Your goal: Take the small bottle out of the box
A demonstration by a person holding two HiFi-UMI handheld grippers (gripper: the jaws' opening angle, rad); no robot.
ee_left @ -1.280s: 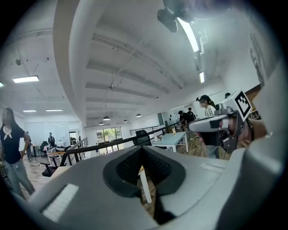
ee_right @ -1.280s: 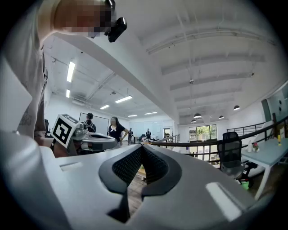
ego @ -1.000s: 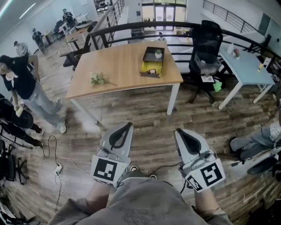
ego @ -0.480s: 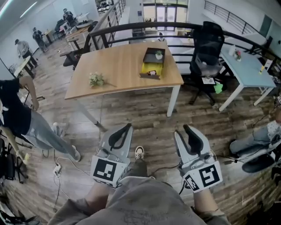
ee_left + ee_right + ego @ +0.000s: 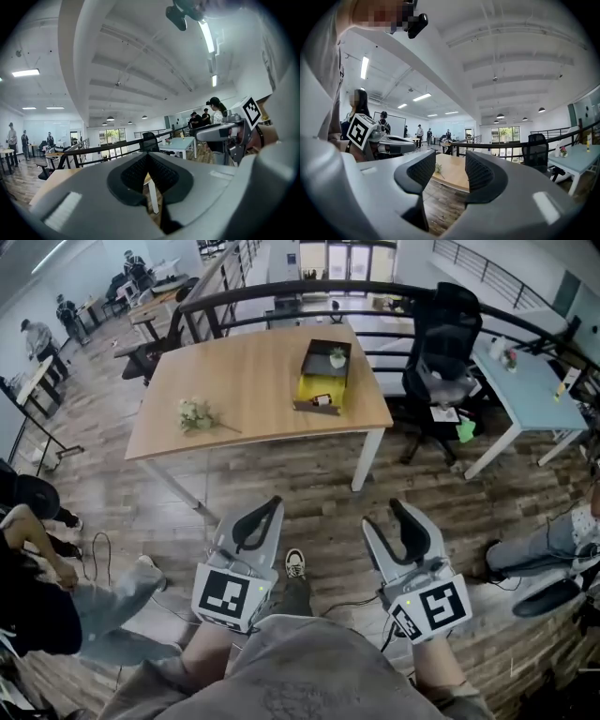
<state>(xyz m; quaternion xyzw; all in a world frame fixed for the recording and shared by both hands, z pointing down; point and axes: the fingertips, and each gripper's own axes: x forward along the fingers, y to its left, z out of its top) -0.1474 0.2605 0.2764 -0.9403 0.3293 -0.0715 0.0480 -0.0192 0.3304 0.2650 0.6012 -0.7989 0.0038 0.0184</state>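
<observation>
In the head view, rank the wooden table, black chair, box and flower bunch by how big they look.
Largest to smallest: wooden table, black chair, box, flower bunch. All stand similarly far off.

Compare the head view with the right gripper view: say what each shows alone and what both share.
Only the head view: the open box on the table and a shoe on the floor. Only the right gripper view: the ceiling lamps. Both: the wooden table, the flowers on it, the black chair, and the right claw, whose jaws have just been opening with nothing between them.
</observation>
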